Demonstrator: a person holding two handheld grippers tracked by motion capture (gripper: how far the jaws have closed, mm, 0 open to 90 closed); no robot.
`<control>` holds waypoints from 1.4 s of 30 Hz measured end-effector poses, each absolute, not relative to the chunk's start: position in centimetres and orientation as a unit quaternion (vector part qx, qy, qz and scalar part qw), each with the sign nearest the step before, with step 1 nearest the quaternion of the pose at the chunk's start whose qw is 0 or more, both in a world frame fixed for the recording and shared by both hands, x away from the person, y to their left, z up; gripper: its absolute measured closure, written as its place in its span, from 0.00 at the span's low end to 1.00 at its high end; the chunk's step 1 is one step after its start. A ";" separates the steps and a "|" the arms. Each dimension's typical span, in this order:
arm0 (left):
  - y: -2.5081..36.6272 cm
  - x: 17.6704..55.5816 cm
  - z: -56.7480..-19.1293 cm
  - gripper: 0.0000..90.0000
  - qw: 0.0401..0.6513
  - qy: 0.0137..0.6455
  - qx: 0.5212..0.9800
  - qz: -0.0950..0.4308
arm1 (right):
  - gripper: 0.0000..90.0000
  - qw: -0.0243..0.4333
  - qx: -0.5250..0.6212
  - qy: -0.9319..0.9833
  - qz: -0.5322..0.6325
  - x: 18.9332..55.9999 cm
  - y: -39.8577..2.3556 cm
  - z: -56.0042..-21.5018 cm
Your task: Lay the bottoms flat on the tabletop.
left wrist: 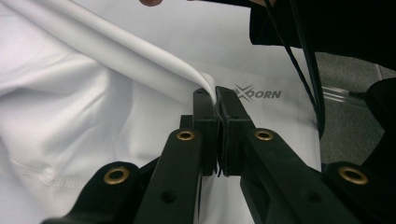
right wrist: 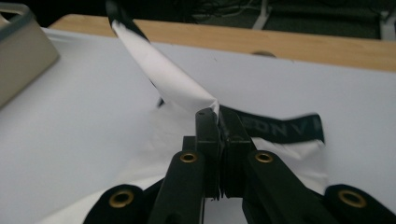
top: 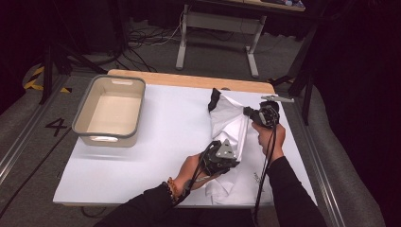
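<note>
The white garment [top: 230,127] lies right of the grey tub [top: 110,109] on the worktop [top: 156,142], its fold stretched lengthwise between the nearer left hand-held gripper [top: 222,158] and the farther right hand-held gripper [top: 247,111], each pinching its cloth.

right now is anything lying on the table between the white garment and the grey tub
Nothing visible does. The white garment is pinched by the left gripper and the right gripper, and only bare table lies between it and the grey tub.
</note>
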State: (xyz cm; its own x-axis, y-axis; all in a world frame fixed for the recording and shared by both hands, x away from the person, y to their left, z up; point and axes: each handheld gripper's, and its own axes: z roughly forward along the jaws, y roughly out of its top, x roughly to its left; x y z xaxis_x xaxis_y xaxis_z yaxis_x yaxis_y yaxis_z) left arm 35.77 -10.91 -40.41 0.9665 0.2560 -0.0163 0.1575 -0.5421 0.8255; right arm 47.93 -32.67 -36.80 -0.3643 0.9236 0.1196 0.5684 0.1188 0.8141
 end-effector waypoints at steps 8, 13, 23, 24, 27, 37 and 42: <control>-13.1 35.6 -42.5 0.95 0.443 0.108 0.889 0.032 | 0.98 0.212 0.556 0.706 0.383 48.0 -36.1 -41.4; -11.9 34.2 -41.9 0.74 0.447 0.089 0.889 0.048 | 0.98 0.212 0.573 0.700 0.370 47.6 -37.8 -43.4; -3.7 31.8 -42.1 0.57 0.454 0.109 0.878 0.109 | 0.55 0.258 0.561 0.720 0.315 45.9 -38.1 -43.2; -3.0 31.8 -42.4 0.57 0.454 0.115 0.877 0.109 | 0.53 0.263 0.557 0.720 0.321 45.3 -38.1 -43.0; -1.6 31.9 -43.2 0.53 0.436 0.123 0.883 0.118 | 0.48 0.263 0.531 0.722 0.357 43.3 -38.3 -42.2; -1.4 31.1 -44.9 0.50 0.418 0.131 0.894 0.097 | 0.47 0.179 0.387 0.791 0.439 35.6 -33.7 -40.3; -2.1 30.9 -45.0 0.51 0.417 0.116 0.898 0.080 | 0.48 0.133 0.336 0.823 0.438 33.4 -29.9 -41.1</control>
